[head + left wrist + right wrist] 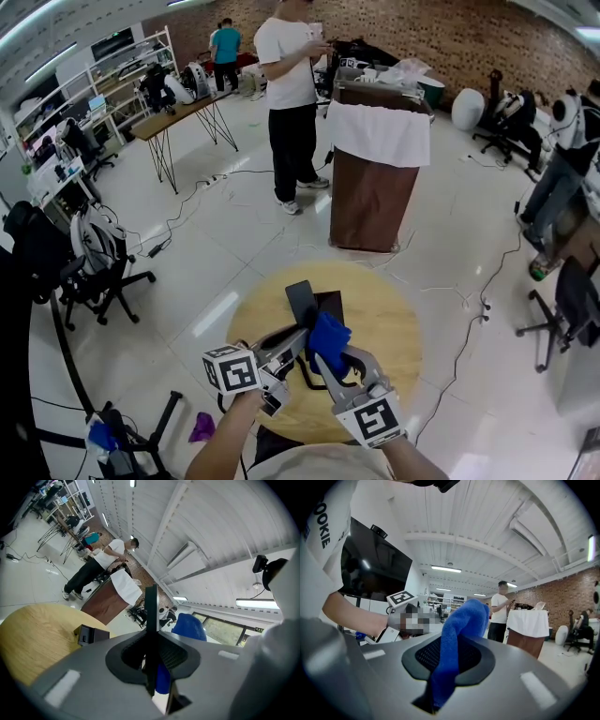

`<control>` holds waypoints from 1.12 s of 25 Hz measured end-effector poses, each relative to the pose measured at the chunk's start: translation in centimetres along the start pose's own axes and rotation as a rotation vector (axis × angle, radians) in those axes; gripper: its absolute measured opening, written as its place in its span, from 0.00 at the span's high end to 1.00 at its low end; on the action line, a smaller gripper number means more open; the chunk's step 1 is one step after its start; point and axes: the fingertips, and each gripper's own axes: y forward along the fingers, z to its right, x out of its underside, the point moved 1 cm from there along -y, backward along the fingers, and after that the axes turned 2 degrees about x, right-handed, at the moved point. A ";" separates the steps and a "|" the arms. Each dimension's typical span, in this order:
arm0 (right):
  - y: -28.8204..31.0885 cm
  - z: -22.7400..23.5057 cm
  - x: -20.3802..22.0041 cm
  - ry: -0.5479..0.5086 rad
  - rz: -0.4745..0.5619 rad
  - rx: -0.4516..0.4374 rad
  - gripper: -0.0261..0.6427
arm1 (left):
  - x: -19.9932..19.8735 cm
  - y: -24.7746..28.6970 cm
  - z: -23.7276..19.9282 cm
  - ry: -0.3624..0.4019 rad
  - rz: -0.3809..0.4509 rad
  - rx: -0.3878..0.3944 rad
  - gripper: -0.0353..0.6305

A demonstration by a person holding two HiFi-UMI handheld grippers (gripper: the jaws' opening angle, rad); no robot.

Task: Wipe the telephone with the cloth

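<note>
Above the round wooden table [389,323], my left gripper [298,339] is shut on a flat black telephone [300,302] and holds it upright. The left gripper view shows the telephone [151,611] edge-on between the jaws of the left gripper [151,656]. My right gripper [328,361] is shut on a blue cloth [328,336], which bunches up right beside the telephone. In the right gripper view the cloth [459,625] rises out of the right gripper [447,660]. A black stand [331,302] rests on the table behind them.
A person in a white T-shirt [292,103] stands beyond the table next to a brown lectern draped in white [375,178]. Office chairs [98,272] are at the left and another at the right [567,305]. Cables run across the floor.
</note>
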 end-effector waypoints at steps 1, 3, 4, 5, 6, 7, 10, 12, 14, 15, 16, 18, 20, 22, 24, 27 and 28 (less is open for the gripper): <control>0.1 0.2 -0.4 -0.005 0.009 0.003 0.87 | 0.1 0.1 0.2 0.003 -0.006 0.003 0.85; 0.2 0.7 -1.1 -0.020 0.023 0.009 0.87 | 0.4 0.2 0.5 0.007 -0.016 0.009 0.85; 0.2 0.8 -1.4 -0.026 0.028 0.012 0.87 | 0.5 0.3 0.6 0.009 -0.020 0.010 0.85; 0.2 0.9 -1.6 -0.028 0.033 0.016 0.87 | 0.7 0.2 0.7 0.011 -0.023 0.010 0.85; 0.2 1.0 -1.8 -0.029 0.038 0.018 0.87 | 0.8 0.2 0.7 0.013 -0.025 0.010 0.85; 0.2 1.1 -2.0 -0.031 0.042 0.020 0.87 | 0.9 0.1 0.8 0.016 -0.026 0.011 0.85; 0.2 1.4 -2.7 -0.045 0.056 0.015 0.87 | 1.1 0.3 1.2 0.027 -0.028 0.013 0.85; 0.3 1.4 -3.0 -0.054 0.060 0.006 0.87 | 1.5 0.2 1.5 0.042 -0.036 0.003 0.85; 0.4 1.3 -3.3 -0.060 0.065 -0.003 0.87 | 1.8 0.0 1.7 0.062 -0.043 -0.007 0.85; 0.5 1.2 -3.5 -0.063 0.069 -0.005 0.87 | 1.8 -0.1 1.9 0.069 -0.043 -0.009 0.85; 0.6 1.2 -3.7 -0.063 0.075 -0.006 0.87 | 1.9 -0.2 2.0 0.074 -0.042 -0.012 0.85; 0.7 1.2 -4.2 -0.064 0.084 -0.009 0.87 | 1.9 -0.5 2.1 0.080 -0.040 -0.018 0.85; 0.9 1.4 -4.7 -0.070 0.092 -0.013 0.87 | 2.0 -0.5 2.3 0.083 -0.041 -0.022 0.85; 1.1 1.7 -5.2 -0.080 0.102 -0.017 0.87 | 2.1 -0.3 2.4 0.087 -0.043 -0.024 0.85; 1.3 2.0 -5.8 -0.094 0.116 -0.020 0.87 | 2.3 0.0 2.5 0.092 -0.047 -0.028 0.85; 1.4 2.3 -6.4 -0.108 0.129 -0.022 0.87 | 2.9 0.3 2.8 0.105 -0.063 -0.035 0.85; 1.4 2.4 -6.6 -0.108 0.131 -0.021 0.87 | 3.0 0.3 2.9 0.113 -0.071 -0.039 0.85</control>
